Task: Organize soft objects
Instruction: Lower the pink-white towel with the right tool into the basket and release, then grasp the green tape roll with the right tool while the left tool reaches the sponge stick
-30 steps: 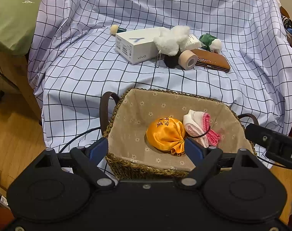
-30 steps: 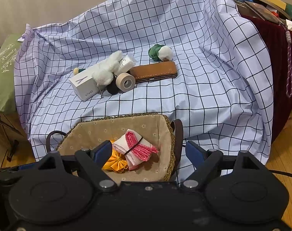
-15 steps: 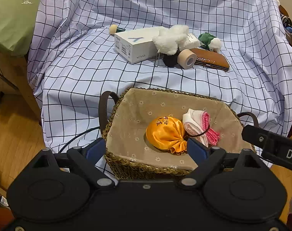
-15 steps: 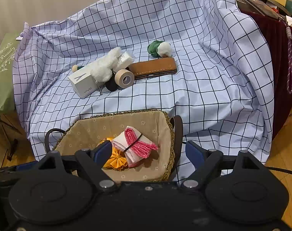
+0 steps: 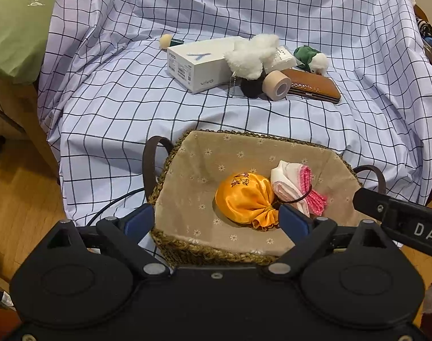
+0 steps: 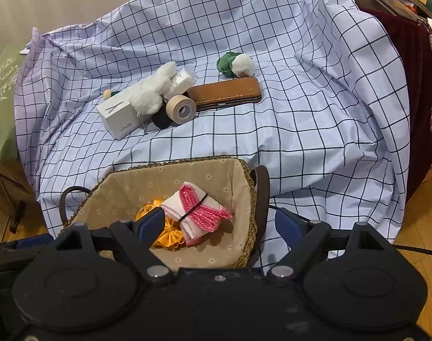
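Soft objects: two in basket, two outside

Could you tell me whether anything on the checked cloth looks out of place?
Yes: the fluffy white plush toy lies draped over the white phone box, and the beige tape roll rests on its side against the brown leather case. A heap, nothing damaged.

A chair draped in a checked cloth carries everything. Toward the back of the seat lie a white box, a tape roll, a brown case and a green-and-white plush. At its front edge sits a lined wicker basket.
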Motion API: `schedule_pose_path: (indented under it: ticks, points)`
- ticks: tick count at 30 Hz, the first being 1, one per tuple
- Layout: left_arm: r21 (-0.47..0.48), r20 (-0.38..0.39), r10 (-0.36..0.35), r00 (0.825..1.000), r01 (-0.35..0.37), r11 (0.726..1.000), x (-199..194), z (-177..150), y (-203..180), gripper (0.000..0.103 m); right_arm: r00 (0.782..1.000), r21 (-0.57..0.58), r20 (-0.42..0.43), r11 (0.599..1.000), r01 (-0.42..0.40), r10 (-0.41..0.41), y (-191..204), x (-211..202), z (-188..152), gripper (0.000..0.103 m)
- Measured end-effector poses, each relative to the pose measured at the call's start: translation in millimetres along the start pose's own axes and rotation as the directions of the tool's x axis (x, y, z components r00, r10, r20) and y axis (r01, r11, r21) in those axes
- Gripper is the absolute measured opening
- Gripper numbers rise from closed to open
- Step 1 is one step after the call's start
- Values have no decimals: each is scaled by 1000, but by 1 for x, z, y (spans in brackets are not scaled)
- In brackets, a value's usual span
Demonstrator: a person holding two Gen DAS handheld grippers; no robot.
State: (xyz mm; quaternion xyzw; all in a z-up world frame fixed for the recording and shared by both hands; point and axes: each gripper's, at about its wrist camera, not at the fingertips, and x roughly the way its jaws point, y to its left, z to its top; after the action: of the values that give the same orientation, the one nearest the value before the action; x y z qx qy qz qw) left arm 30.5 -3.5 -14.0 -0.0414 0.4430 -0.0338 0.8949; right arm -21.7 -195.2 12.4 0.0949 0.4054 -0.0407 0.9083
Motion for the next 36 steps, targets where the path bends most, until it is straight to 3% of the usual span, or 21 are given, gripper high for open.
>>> schedule_pose_path:
  ticks: [14,22,29,36]
  points:
    - [51,-16,5,1000,-4,999,16,25,-6,91,999,29,-23,999,38,-37,-7,28,40,88]
    - [43,10,2,1000,-2,999,27,67,4,91,998,31,-21,998,58,-58,-6,55,76,89]
    - [47,32,8,999,-9,999,47,105,14,91,996,6,23,997,82,-83,0,77,125,91]
    - [19,47,11,999,-11,1000,66,146,35,91,997,-80,62,996,41,-36,32,104,179,92]
